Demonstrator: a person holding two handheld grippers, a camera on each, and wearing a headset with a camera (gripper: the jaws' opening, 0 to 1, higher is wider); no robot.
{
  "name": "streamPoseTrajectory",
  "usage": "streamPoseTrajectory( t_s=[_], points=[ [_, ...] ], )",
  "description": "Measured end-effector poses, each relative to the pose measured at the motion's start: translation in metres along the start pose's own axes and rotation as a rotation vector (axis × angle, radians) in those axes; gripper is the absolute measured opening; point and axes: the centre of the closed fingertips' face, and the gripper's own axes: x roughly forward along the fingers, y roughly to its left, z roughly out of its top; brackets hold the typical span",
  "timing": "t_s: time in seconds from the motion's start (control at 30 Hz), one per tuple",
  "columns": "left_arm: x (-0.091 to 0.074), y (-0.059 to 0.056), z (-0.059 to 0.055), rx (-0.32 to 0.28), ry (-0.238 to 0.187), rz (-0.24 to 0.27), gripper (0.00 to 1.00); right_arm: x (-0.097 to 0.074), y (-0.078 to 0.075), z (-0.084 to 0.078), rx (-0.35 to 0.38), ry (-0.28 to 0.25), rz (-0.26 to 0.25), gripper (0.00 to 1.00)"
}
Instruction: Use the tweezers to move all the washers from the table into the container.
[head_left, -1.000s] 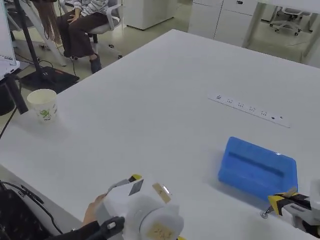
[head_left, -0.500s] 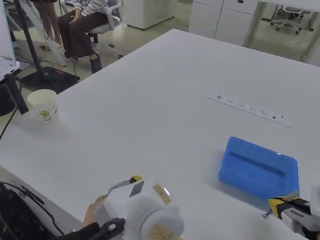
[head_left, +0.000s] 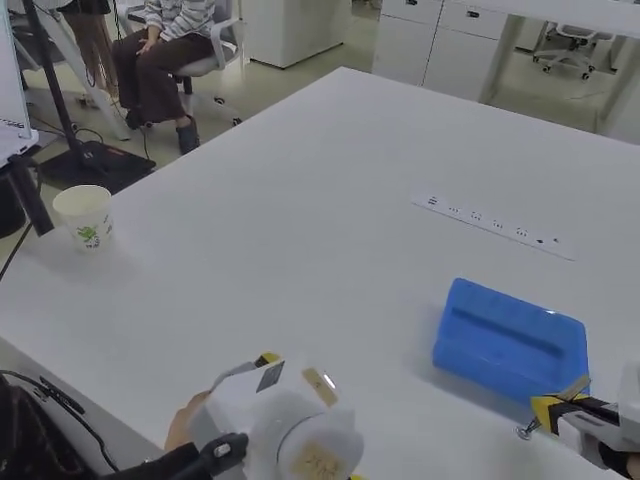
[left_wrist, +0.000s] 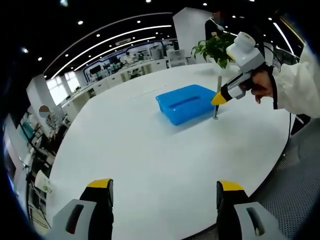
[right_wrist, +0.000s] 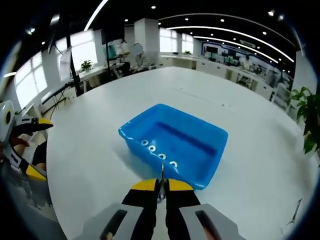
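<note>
Right up close, the right gripper (right_wrist: 161, 186) has its jaws clenched on the tweezers (right_wrist: 162, 174), tips down just beside the blue container (right_wrist: 202, 145), where four washers (right_wrist: 161, 156) lie. The left gripper (left_wrist: 162, 192) hovers over the tabletop (left_wrist: 135, 150), jaws spread, empty.

I'm working in a big open-plan office: my wide white table (head_left: 300, 200) has a power strip (head_left: 495, 226) lying on it, and swivel chairs (head_left: 558, 48) and pale cabinets (head_left: 440, 45) stand around. Long rows of ceiling lights (left_wrist: 127, 42) run over more desks (left_wrist: 120, 75), with a potted plant (left_wrist: 215, 47) nearby. A person (head_left: 165, 45) sits on one chair.
</note>
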Motion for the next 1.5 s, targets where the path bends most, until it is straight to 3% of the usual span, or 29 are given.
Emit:
streamPoseTrajectory(
  t_s=[0.2,0.57,1.03,1.23,1.5],
  points=[
    [0.000,0.000,0.001,0.004,-0.003,0.000,0.87,-0.006,-0.001,0.005,0.047,-0.021,0.001,0.01],
    [0.000,-0.001,0.001,0.009,-0.007,-0.001,0.87,-0.025,-0.001,0.020,0.060,-0.066,-0.003,0.01],
    [0.000,-0.003,0.002,0.024,-0.009,-0.005,0.88,-0.045,-0.002,0.044,0.036,-0.128,-0.008,0.01],
    [-0.002,-0.008,0.011,0.029,-0.062,-0.032,0.90,-0.047,-0.005,0.051,0.024,-0.139,-0.016,0.01],
    [-0.001,-0.010,0.011,0.025,-0.062,-0.043,0.89,-0.046,-0.011,0.064,0.005,-0.151,-0.024,0.01]
  ],
)
